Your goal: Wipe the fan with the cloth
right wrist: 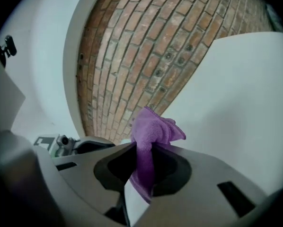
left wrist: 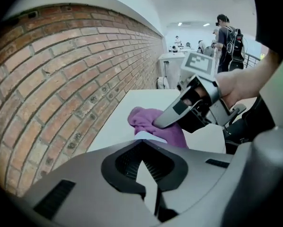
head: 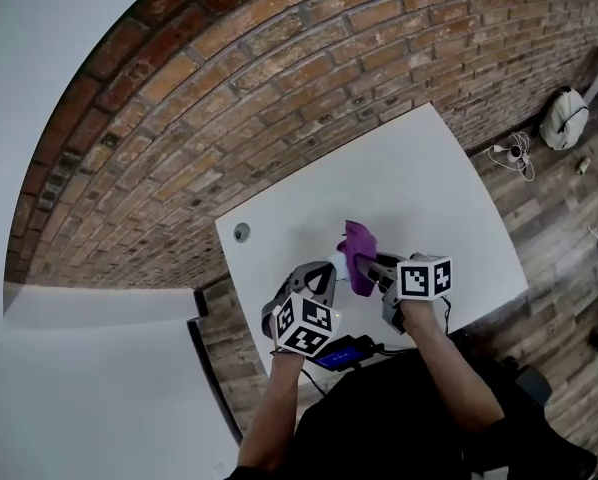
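A purple cloth (head: 357, 250) hangs bunched from my right gripper (head: 367, 268), whose jaws are shut on it above the white table. In the right gripper view the cloth (right wrist: 153, 126) sticks out past the tips (right wrist: 144, 146) and trails back between the jaws. My left gripper (head: 328, 271) points steeply down just left of the cloth, with its jaws shut. A small white piece, seemingly the fan (head: 326, 266), shows at its tips (left wrist: 140, 143), and most of it is hidden. In the left gripper view that white piece (left wrist: 142, 135) touches the cloth (left wrist: 146, 118) held by the right gripper (left wrist: 161, 122).
The white table (head: 429, 188) stands against a brick wall (head: 279, 78) and has a round cable hole (head: 241, 232) at its left. A blue-lit device (head: 339, 353) lies at the near edge. A bag (head: 564, 118) and cables lie on the wooden floor. People (left wrist: 226, 32) stand far off.
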`<state>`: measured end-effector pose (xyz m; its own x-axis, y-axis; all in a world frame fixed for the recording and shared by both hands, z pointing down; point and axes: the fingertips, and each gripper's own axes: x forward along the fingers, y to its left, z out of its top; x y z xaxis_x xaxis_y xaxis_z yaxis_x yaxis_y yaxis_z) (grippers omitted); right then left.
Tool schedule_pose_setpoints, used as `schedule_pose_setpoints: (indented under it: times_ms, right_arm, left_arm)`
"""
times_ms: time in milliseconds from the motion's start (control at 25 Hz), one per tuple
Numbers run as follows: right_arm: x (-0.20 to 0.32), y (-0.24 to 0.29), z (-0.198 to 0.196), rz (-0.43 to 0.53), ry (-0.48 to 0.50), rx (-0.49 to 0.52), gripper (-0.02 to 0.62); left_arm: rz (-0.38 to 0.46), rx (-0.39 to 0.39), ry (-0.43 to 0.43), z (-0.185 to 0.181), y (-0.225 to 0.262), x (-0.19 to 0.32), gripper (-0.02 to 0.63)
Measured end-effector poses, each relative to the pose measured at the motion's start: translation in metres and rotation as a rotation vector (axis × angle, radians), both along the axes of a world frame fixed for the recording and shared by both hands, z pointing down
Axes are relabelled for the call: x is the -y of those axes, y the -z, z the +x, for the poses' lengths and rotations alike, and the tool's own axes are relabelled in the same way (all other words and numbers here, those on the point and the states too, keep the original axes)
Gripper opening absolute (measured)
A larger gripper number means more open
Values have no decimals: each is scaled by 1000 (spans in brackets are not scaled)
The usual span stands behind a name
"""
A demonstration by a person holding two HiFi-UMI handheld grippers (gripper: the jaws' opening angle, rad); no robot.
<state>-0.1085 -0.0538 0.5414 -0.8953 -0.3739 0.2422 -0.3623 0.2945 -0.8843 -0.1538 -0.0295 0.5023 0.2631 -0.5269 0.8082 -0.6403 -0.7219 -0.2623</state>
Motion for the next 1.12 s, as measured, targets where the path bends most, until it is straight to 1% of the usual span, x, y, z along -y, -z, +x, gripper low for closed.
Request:
schedule_pose_setpoints:
  times_ms: [40, 80, 120, 200, 280, 320, 360, 400, 480, 560, 640, 680, 760, 800, 840, 880, 960, 1040, 1080, 1120]
  right_arm:
    - [0, -12, 9, -28, -18, -24, 75]
    - [0, -17, 16, -53, -37, -27, 75]
    - [-1, -14, 20, -68, -51, -1, 75]
    - [-3, 15, 17, -56, -54, 105, 75]
    - [-6, 57, 3, 0, -14, 217, 75]
    - [-8, 73, -7, 34, 19, 244, 75]
    - [-12, 80, -17, 65, 57, 241, 75]
    - [-16, 78, -26, 85, 90, 214, 75]
    - [-20, 58, -33, 82, 112, 150, 75]
    - [-19, 40, -27, 62, 80, 133, 75]
    - [-15, 23, -15, 50, 39, 115, 75]
    - [-13, 11, -9, 38, 23, 87, 75]
    - [-10, -20, 4, -16, 0, 7, 75]
    - [-10, -31, 10, -49, -13, -15, 75]
    - [-9, -33, 15, -76, -30, -6, 75]
    - [-8, -25, 17, -86, -47, 35, 75]
    - [-4, 16, 14, -53, -51, 165, 75]
    - [-3, 60, -2, 8, -3, 273, 75]
    - [-5, 72, -12, 34, 34, 290, 75]
    - [-8, 76, -22, 53, 69, 282, 75]
  left_arm:
    - [-2, -17, 9, 0, 0, 0, 2]
    - [-4, -27, 15, -1, 0, 0, 2]
    - [-6, -25, 18, -3, 0, -1, 2]
    - [-4, 10, 21, -8, 0, -1, 2]
    - [-4, 50, 21, -11, -2, -2, 2]
    - [-4, 68, 18, -12, -3, -2, 2]
    - [-4, 85, 14, -12, -3, -2, 2]
    - [-6, 103, 8, -12, -4, -3, 2]
    - [-11, 140, -9, -10, -5, -5, 2]
    - [-8, 171, -26, -9, -7, -6, 2]
    - [0, 182, -32, -9, -7, -5, 2]
    - [2, 182, -30, -9, -6, -5, 2]
    - [0, 181, -25, -10, -6, -5, 2]
    - [-2, 184, -26, -11, -6, -5, 2]
    - [-4, 188, -28, -10, -6, -6, 2]
    - [-6, 194, -31, -10, -6, -6, 2]
    - [-5, 206, -38, -9, -5, -5, 2]
    - [-2, 215, -40, -9, -5, -4, 2]
    - [-2, 219, -40, -9, -5, -3, 2]
    - [-3, 222, -40, -9, -5, -4, 2]
